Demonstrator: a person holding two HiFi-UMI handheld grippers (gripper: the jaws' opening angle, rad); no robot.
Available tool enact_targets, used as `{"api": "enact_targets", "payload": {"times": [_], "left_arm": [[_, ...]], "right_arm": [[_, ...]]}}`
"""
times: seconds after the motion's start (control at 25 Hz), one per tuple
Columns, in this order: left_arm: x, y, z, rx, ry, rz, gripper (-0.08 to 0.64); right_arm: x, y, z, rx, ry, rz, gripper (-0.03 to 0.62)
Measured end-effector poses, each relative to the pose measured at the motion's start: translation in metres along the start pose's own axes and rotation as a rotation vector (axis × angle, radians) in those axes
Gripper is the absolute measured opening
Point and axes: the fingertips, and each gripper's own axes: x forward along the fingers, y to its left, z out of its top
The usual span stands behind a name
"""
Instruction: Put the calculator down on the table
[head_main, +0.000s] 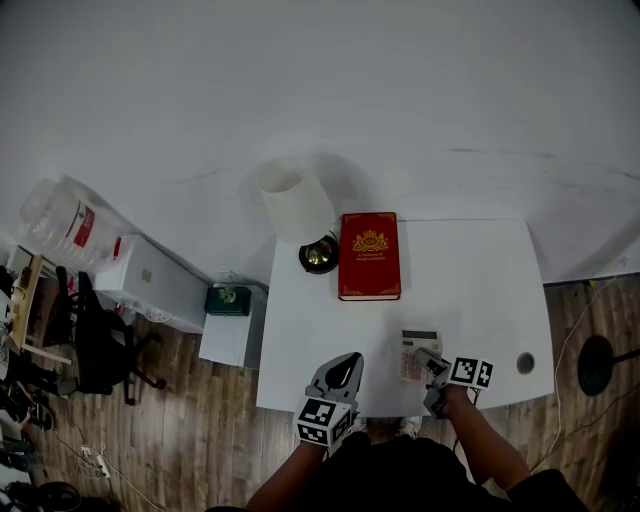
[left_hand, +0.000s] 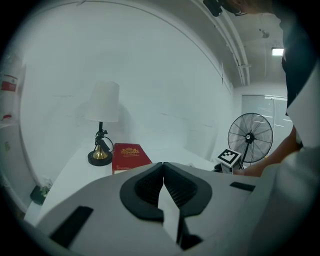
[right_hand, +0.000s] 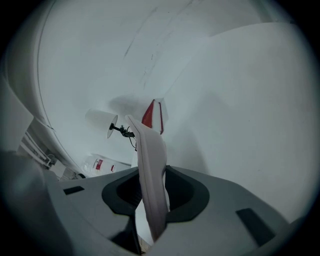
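The white calculator (head_main: 416, 354) sits low over the white table (head_main: 480, 280) near its front edge, right of centre. My right gripper (head_main: 432, 368) is shut on its near end. In the right gripper view the calculator (right_hand: 150, 170) stands edge-on between the two jaws, rolled to one side, and hides what lies behind it. My left gripper (head_main: 343, 372) hovers at the table's front edge, left of the calculator, shut and holding nothing. In the left gripper view its dark pads (left_hand: 150, 189) meet with no gap.
A red book (head_main: 369, 255) lies at the back middle of the table. A lamp with a white shade (head_main: 295, 203) and brass base stands left of the book. A round hole (head_main: 525, 363) is at the table's front right. A floor fan (left_hand: 250, 137) stands to the right.
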Motion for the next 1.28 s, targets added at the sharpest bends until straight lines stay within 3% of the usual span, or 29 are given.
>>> {"api": "enact_targets", "payload": {"times": [0.24, 0.56, 0.8, 0.96, 1.28], "left_arm": [[0.000, 0.006, -0.003, 0.000, 0.004, 0.017, 0.020], [0.003, 0.011, -0.012, 0.001, 0.018, 0.012, 0.020], [0.004, 0.001, -0.017, 0.053, 0.035, -0.019, 0.020], [0.003, 0.001, -0.023, 0.046, 0.043, -0.020, 0.020], [0.002, 0.003, -0.026, 0.047, 0.052, -0.023, 0.020]], "right_arm": [[0.007, -0.009, -0.003, 0.010, 0.011, -0.025, 0.126], [0.008, -0.018, -0.001, -0.066, 0.045, -0.142, 0.132], [0.000, -0.030, 0.004, -0.233, 0.048, -0.298, 0.191], [-0.004, -0.037, 0.008, -0.358, 0.057, -0.392, 0.244], [-0.015, -0.055, 0.012, -0.464, 0.064, -0.513, 0.319]]}}
